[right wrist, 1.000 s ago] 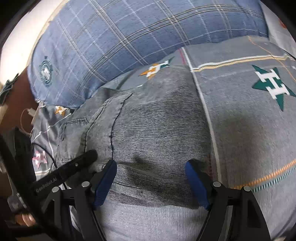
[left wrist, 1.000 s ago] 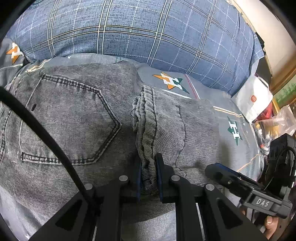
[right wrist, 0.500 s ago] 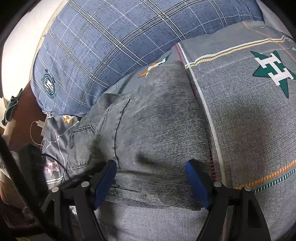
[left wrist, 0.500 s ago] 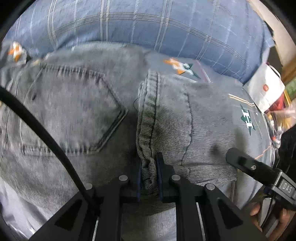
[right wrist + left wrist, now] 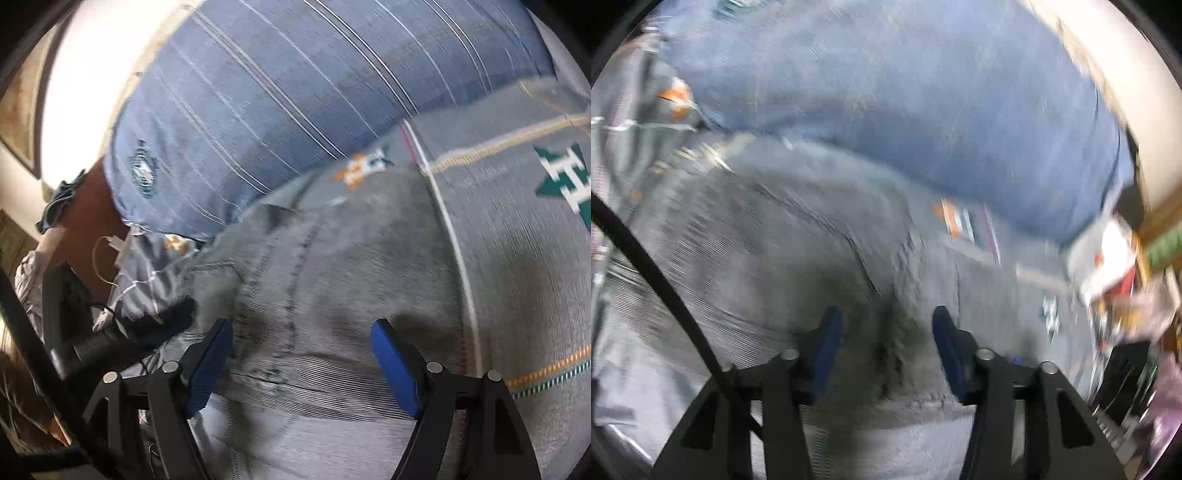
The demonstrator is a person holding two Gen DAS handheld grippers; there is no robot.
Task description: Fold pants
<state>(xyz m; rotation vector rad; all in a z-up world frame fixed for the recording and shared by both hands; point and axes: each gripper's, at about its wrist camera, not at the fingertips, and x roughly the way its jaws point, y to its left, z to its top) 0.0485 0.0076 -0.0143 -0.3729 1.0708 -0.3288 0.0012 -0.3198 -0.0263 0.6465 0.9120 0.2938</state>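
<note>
Left wrist view, blurred: your left claw (image 5: 886,332) just opened, pads apart, clear of grey jeans (image 5: 775,258) on bed.
Right wrist view: your right claw (image 5: 301,354) wide, empty, above folded jeans beside plaid pillow (image 5: 295,92).

Free room and obstacles. The folded grey pants (image 5: 332,280) lie low on the bed sheet (image 5: 524,236), leaving open sheet to their right. A bulky blue plaid pillow (image 5: 280,96) walls off the far side, touching the pants' far edge. In the blurred left wrist view, bags and clutter (image 5: 1108,258) crowd the bed's right edge. A black cable (image 5: 657,273) crosses that view's left side.
</note>
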